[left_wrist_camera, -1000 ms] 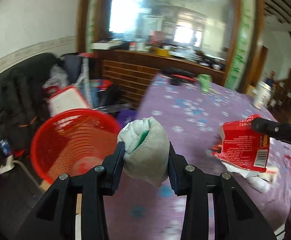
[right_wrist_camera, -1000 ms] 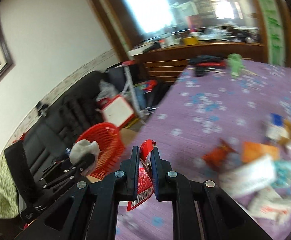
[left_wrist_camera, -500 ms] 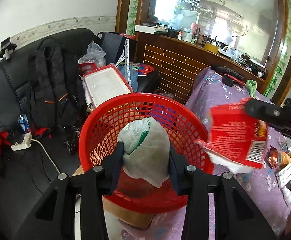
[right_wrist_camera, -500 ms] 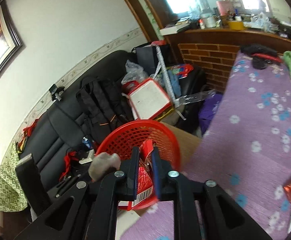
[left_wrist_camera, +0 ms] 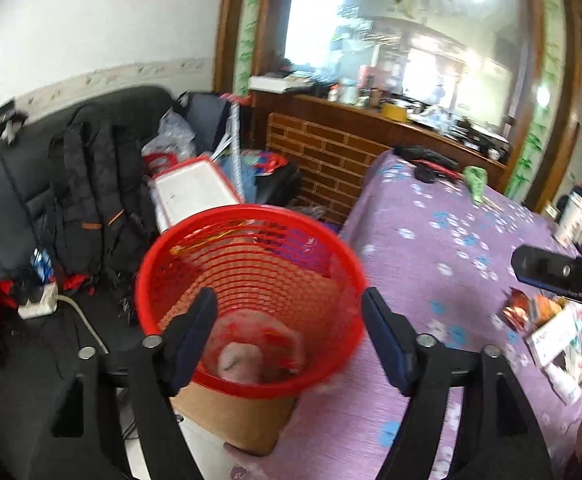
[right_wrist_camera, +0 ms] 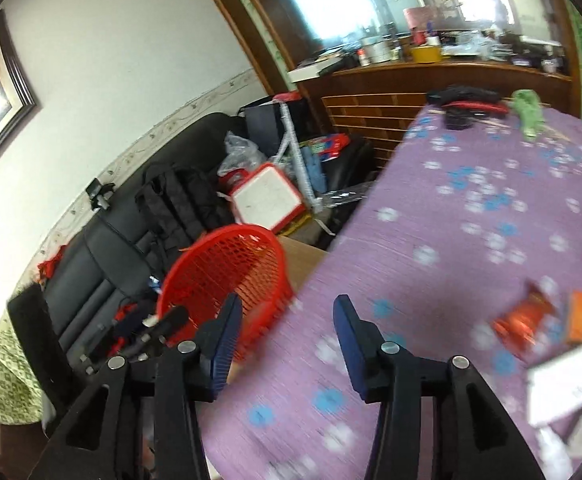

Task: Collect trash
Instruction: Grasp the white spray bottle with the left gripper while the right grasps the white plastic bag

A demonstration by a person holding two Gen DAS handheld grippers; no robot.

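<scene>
Both sets of fingers have just sprung wide and hold nothing; left gripper (left_wrist_camera: 287, 336) hangs over the red basket (left_wrist_camera: 251, 280), where the pale wad (left_wrist_camera: 239, 362) lies; right gripper (right_wrist_camera: 287, 340) faces the counter (right_wrist_camera: 471, 220); remaining wrappers (right_wrist_camera: 523, 326) look light, crinkly, slippery; pinch a flat edge.

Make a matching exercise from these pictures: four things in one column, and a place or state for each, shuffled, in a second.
Things:
1. red basket
2. left gripper
3. green cloth
4. black backpack

Places or states:
A. on the sofa
B. far end of the purple table
C. on a cardboard box beside the table
D. jaws apart, nothing between them

Pairs: 1-C, 2-D, 3-B, 4-A
</scene>
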